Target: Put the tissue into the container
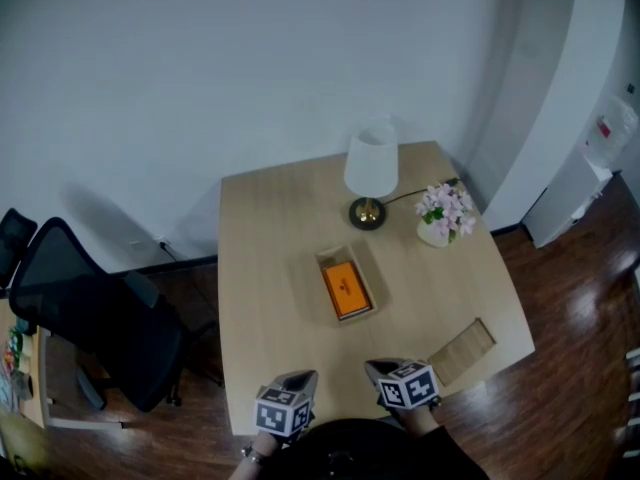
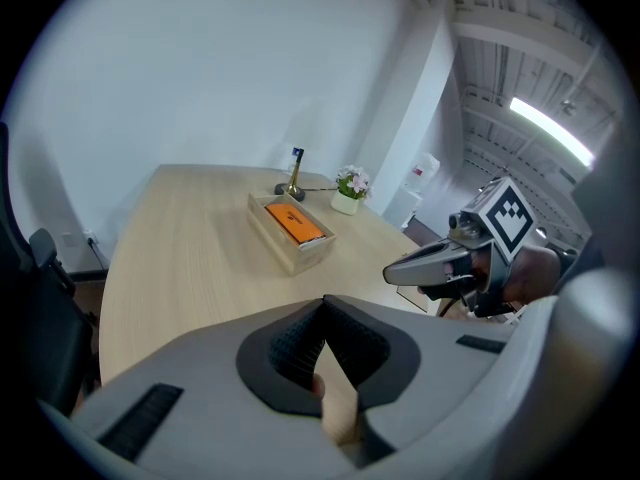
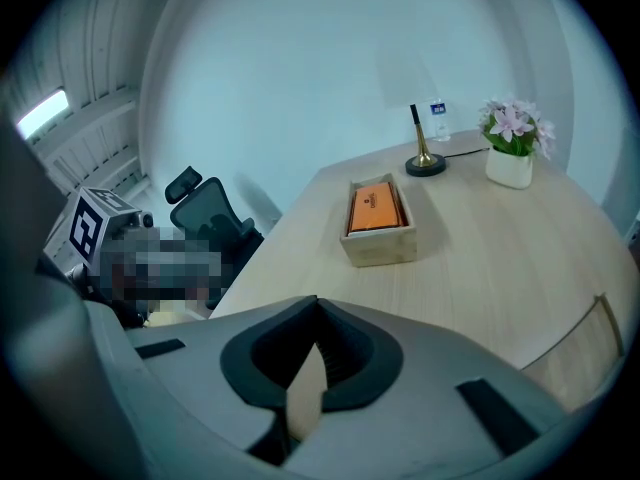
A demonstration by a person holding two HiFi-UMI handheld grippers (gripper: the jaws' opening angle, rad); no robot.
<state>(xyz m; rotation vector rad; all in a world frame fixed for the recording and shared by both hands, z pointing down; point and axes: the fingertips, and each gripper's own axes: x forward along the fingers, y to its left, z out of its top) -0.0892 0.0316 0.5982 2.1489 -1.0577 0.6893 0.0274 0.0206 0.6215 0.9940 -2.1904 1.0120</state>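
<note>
An orange tissue pack [image 1: 346, 288] lies inside an open wooden container [image 1: 371, 273] in the middle of the light wood table [image 1: 270, 268]. The pack [image 2: 295, 221] and container [image 2: 301, 258] show ahead in the left gripper view, and the same pack [image 3: 376, 208] and container [image 3: 381, 247] in the right gripper view. My left gripper [image 1: 303, 377] and right gripper [image 1: 379, 366] hover side by side at the table's near edge, well short of the container. The left gripper [image 2: 325, 303] has its jaws together and empty. The right gripper [image 3: 318, 303] is also shut on nothing.
A white-shaded lamp [image 1: 371, 168] and a pot of pink flowers [image 1: 445, 213] stand at the table's far side. A flat wooden lid [image 1: 462, 351] lies at the front right edge. A black office chair [image 1: 90, 308] stands left of the table.
</note>
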